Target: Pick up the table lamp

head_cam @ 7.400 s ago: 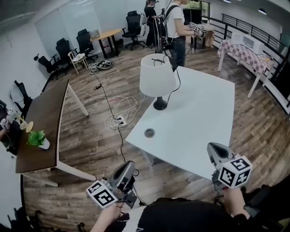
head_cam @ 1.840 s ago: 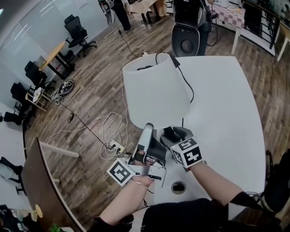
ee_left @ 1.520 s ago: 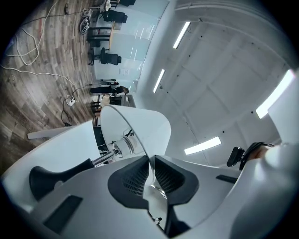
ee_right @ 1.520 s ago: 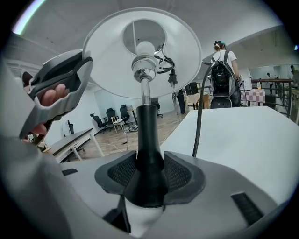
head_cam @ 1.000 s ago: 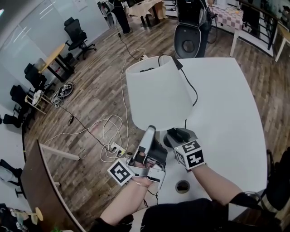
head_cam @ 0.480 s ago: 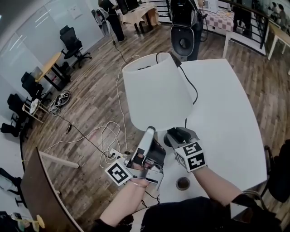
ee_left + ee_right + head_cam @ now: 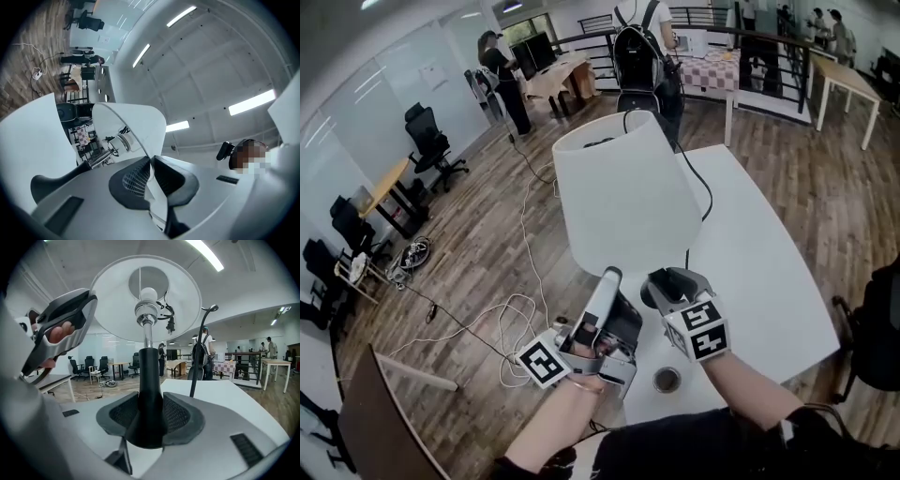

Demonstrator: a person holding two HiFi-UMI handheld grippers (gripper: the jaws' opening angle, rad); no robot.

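Cataloguing by view; step in hand: the lift of the table lamp.

Head view. The table lamp (image 7: 623, 202) is standing tall over the near left corner of the white table (image 7: 759, 262). Its white shade (image 7: 609, 155) is filling the middle of the frame. The left gripper (image 7: 610, 279) is reaching up to the shade's lower rim. The right gripper (image 7: 667, 283) is sitting just beside it, under the shade, at the lamp's foot. A black cord (image 7: 701, 192) is trailing from the shade's top down toward the table.

Left gripper view. The jaws are pinching almost together on the shade's thin lower edge, one pad on each face. Judgement: this hold is only steadying, and squeezing or pulling here is risking a dented or twisted shade.

Right gripper view. The jaws are standing wide and clamping the black stem (image 7: 149, 376) where it flares into the foot. The bulb (image 7: 148, 295) is showing inside the shade above. The foot is seeming to hang clear of the table, though that is not certain.

Handling note. The right gripper should be bearing the weight, with the left only guiding. Both should be travelling at one pace and keeping the stem upright. The cord is needing slack, since a snag could be tugging the lamp sideways.
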